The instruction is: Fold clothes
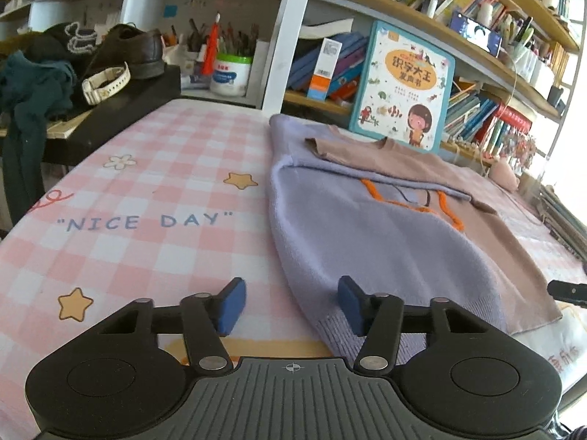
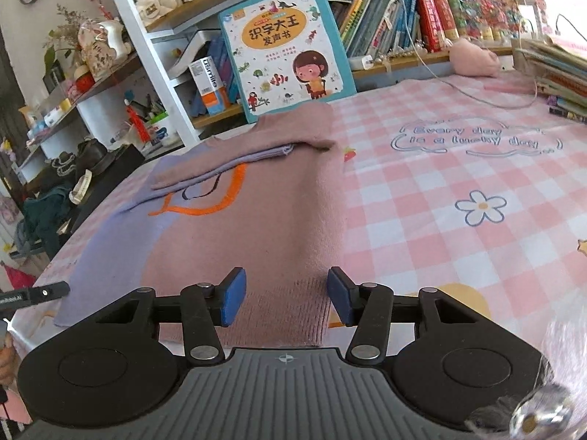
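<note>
A lilac and dusty-pink knit sweater (image 1: 374, 227) with orange stitching lies flat on the pink checked tablecloth (image 1: 154, 183), its sleeves folded across the chest. My left gripper (image 1: 291, 304) is open at the sweater's near left hem corner, its right pad over the ribbed hem and its left pad over bare cloth. In the right wrist view the sweater (image 2: 256, 220) stretches away from me, and my right gripper (image 2: 282, 299) is open over the pink ribbed hem at the near right corner. Nothing is held between either pair of pads.
A children's book (image 1: 403, 84) leans on the shelf behind the sweater. A black box with a shoe (image 1: 135, 51) and dark clothes (image 1: 33, 84) stands far left. A pink plush (image 2: 473, 58), a white cable and stacked books (image 2: 554, 69) sit far right. Open tablecloth (image 2: 458, 201) spreads on both sides.
</note>
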`<state>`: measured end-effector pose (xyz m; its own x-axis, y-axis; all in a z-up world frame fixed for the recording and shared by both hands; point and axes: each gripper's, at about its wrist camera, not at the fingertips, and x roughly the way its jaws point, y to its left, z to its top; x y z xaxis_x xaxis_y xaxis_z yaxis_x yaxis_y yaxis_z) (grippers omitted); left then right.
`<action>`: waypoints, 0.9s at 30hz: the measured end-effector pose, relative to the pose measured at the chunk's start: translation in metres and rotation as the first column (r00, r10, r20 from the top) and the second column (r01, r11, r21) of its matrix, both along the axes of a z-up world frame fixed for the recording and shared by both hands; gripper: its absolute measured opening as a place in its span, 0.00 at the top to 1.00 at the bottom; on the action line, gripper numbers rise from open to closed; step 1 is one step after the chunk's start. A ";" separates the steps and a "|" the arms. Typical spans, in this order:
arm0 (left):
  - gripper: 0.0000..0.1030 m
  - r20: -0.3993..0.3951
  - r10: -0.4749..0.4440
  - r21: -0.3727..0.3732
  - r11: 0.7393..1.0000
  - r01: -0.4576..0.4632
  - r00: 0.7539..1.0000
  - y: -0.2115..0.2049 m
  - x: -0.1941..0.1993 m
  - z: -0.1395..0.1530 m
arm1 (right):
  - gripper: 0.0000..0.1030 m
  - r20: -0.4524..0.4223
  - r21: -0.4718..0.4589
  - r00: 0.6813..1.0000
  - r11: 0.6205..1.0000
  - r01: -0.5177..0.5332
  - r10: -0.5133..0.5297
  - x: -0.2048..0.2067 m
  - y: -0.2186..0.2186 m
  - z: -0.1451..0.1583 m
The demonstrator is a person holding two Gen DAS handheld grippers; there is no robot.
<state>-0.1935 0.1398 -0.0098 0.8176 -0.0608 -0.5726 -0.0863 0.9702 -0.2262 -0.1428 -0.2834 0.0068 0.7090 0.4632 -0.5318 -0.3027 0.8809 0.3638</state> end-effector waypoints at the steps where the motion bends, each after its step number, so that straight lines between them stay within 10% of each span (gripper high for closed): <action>1: 0.57 -0.003 -0.005 -0.008 1.000 0.005 1.000 -0.001 0.002 0.000 | 0.54 0.001 0.003 1.000 1.000 0.001 -0.001 0.001 0.000 0.000; 11: 0.79 -0.010 -0.040 -0.072 0.997 0.039 0.999 -0.013 0.013 -0.002 | 0.62 -0.003 -0.014 0.999 0.999 0.042 -0.042 0.008 -0.005 -0.005; 15: 0.90 0.010 -0.040 -0.136 0.990 0.041 0.999 -0.011 0.014 0.002 | 0.89 -0.011 0.011 1.000 1.000 -0.015 0.015 0.010 0.002 -0.006; 20: 0.90 0.060 -0.084 -0.146 0.985 0.092 0.995 -0.016 0.007 0.016 | 0.89 0.071 0.083 0.996 0.995 -0.054 0.048 0.002 -0.002 0.006; 27: 0.89 0.014 -0.067 -0.160 0.985 0.068 0.998 -0.011 0.006 0.007 | 0.86 -0.047 0.129 0.999 0.992 -0.010 0.016 0.011 -0.014 -0.009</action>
<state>-0.1876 0.1290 -0.0028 0.8132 -0.2064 -0.5441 -0.0193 0.9249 -0.3797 -0.1314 -0.2976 -0.0020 0.6775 0.5392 -0.5002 -0.2932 0.8217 0.4886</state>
